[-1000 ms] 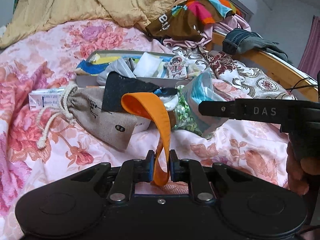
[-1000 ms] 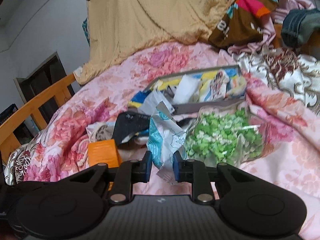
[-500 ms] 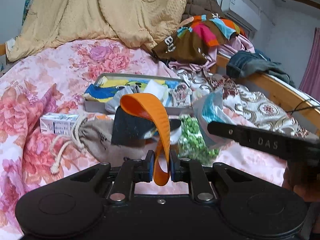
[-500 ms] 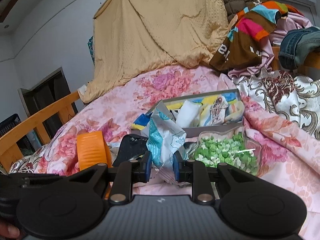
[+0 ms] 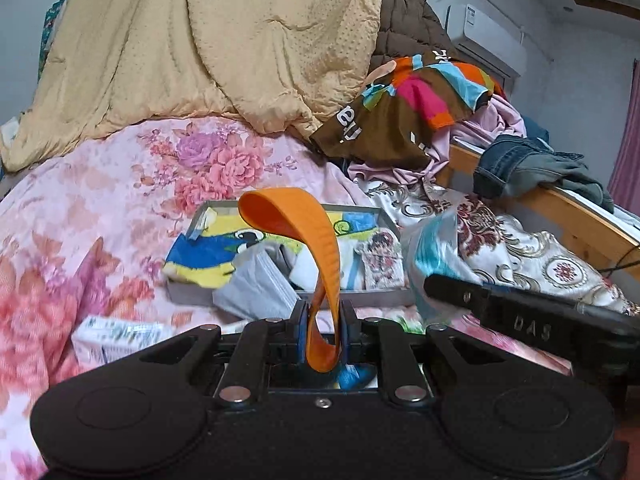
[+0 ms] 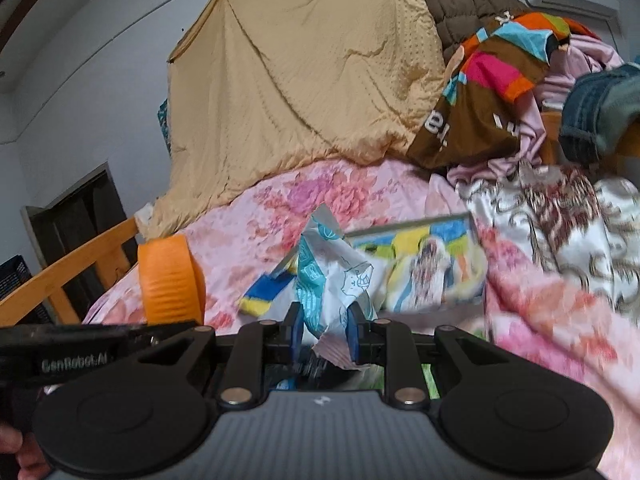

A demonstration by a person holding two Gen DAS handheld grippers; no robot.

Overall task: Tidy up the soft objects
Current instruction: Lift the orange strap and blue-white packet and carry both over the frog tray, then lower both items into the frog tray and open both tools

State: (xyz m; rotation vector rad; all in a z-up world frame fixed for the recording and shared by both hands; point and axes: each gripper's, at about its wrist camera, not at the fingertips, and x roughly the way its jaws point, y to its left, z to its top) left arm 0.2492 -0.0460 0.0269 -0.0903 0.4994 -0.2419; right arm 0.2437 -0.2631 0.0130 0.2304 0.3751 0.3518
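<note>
My left gripper [image 5: 323, 330] is shut on an orange ribbed band [image 5: 308, 236] that arches up and curls over to the left, above the bed. My right gripper [image 6: 323, 330] is shut on a crumpled white and teal printed packet [image 6: 334, 276], held up in the air. The same orange band [image 6: 170, 278] shows at the left of the right wrist view, and the packet [image 5: 430, 252] shows at the right of the left wrist view. Beyond both lies a shallow grey box [image 5: 384, 298] holding several soft items, among them a blue and yellow cloth [image 5: 204, 258].
A pink floral bedspread [image 5: 100, 208] covers the bed, with a yellow quilt [image 5: 208, 44] heaped at the back. Piled clothes [image 5: 404, 108] and jeans [image 5: 528, 168] lie at the right by the wooden bed rail [image 5: 576, 216]. A white carton [image 5: 116, 338] sits near left.
Both grippers have risen with the band and the packet still held. The drawstring bag, black cloth and green-filled bag have dropped out of sight below; the grey box now sits lower in both views.
</note>
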